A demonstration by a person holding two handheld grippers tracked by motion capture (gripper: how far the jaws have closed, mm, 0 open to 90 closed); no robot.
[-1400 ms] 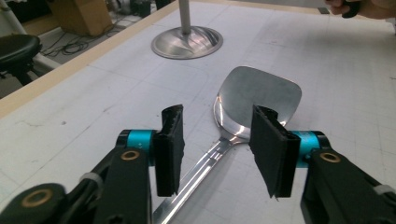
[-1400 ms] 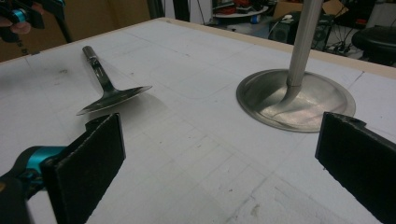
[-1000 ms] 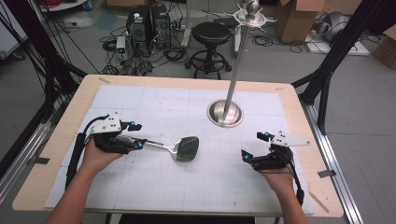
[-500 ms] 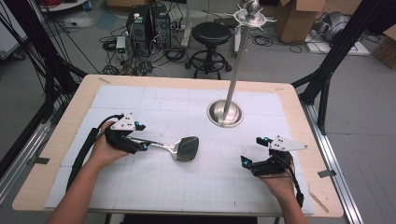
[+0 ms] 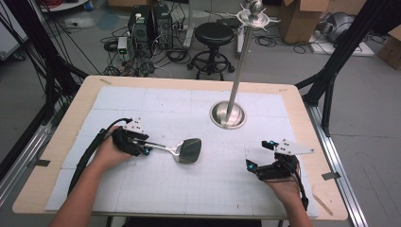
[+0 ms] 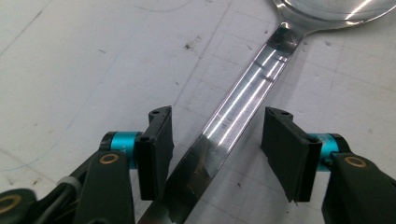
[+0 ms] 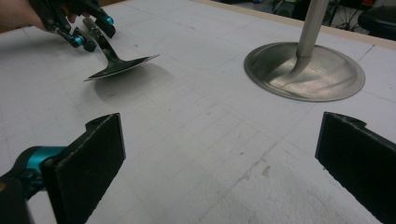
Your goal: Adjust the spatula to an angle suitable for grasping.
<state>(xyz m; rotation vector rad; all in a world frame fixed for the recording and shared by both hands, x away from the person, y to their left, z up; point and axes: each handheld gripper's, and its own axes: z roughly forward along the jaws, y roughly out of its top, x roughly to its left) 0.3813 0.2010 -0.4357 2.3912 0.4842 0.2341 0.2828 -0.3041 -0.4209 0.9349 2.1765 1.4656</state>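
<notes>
1. Table (image 5: 71, 142): light wood top with a white gridded mat (image 5: 156, 109) over most of it. Wood border visible all round.
2. Stand (image 5: 228, 115): round metal base sits on the mat, right of centre toward the far edge. A thin metal pole rises from it to a spiky cap at the top. In the right gripper view the base is at upper right, the pole leaning out of frame.
3. Forearms come in from the bottom edge in the high view, one each side, well apart.
4. Left gripper (image 5: 142, 146): at the left-centre of the mat, cable trailing back along the arm. Jaws are spread apart, straddling the spatula handle. Left gripper view: the handle runs diagonally between the pads. The left pad (image 6: 156, 149) is right at the handle edge, cannot tell if it's touching. The right pad is clearly off it. Not clamped.
5. Right gripper (image 5: 259, 158): near the right front of the mat, grey plate on top. Jaws wide apart, nothing between them but bare mat. Released.
6. Spatula (image 5: 187, 150): metal, lies on the mat about centre, left of and nearer than the stand base. Handle points left into the left gripper, blade end points right. In the right gripper view the blade sits tilted, its shadow on the mat below it.
</notes>
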